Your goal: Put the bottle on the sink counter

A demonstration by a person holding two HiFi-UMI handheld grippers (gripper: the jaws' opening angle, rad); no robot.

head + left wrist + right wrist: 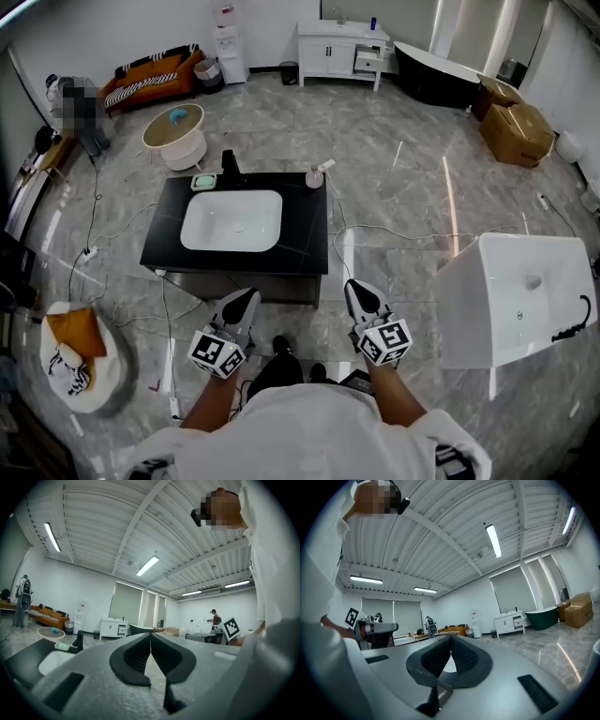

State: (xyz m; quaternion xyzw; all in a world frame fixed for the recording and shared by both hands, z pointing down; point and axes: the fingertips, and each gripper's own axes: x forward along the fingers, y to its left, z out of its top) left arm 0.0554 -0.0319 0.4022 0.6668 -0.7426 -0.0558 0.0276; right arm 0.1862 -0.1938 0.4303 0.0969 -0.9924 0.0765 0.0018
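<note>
Pause before the bench (305, 246), task looking finished
Left gripper (249, 296) and right gripper (356, 289) are both sitting clenched on nothing, tucked near the body (a resting pose, I judge), since the bottle (316, 176) is already standing upright at the bench's far right corner, just inside its edge; floor (403, 178) is lying open along its right and near sides.

Left gripper (150, 635): jaws pressed together, tips meeting, nothing between them. Claw angled upward, with much ceiling in frame.

Left of the claw and lower: black sink counter (18, 660), white basin (50, 662), green soap dish (62, 646), black faucet (78, 639).

Beyond the tips: white cabinet (111, 627).

Far left: orange sofa (47, 616), standing person (21, 603).

Right of the claw: marker cube (230, 627).
</note>
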